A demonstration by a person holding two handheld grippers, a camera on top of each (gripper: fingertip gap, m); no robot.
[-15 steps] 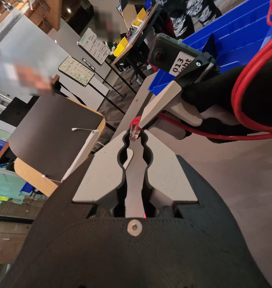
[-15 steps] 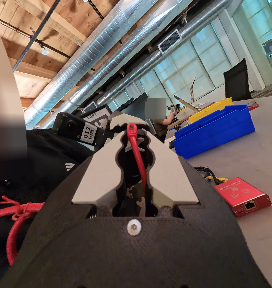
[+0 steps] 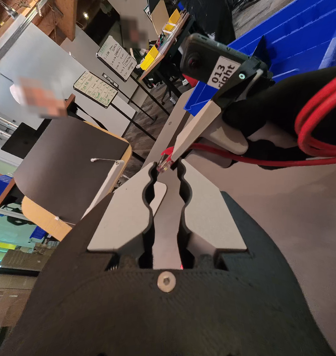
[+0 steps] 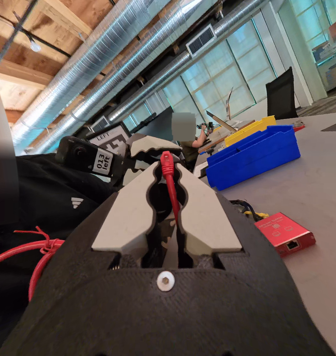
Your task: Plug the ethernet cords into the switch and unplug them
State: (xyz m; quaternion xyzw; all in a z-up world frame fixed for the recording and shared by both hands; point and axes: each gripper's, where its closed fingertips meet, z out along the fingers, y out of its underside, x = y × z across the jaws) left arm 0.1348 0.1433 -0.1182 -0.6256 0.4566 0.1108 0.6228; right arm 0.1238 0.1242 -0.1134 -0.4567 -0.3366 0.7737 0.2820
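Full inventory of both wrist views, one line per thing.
ethernet cord: 1, red, plug end pinched in the right gripper, rest coiled over a black sleeve
plug: 1, clear, at the cord's tip, just beyond the left gripper's fingertips
switch: 1, red box, flat on the grey table, nearest port empty
dark and yellow cables: a small bunch, behind the switch
blue bin: 1, on the table beyond the switch
yellow bin: 1, behind the blue bin
whiteboards: 2, white, on stands across the aisle
table: 1, grey
right gripper: 1, grey fingers, shut on the cord
left gripper: 1, grey fingers, open, empty
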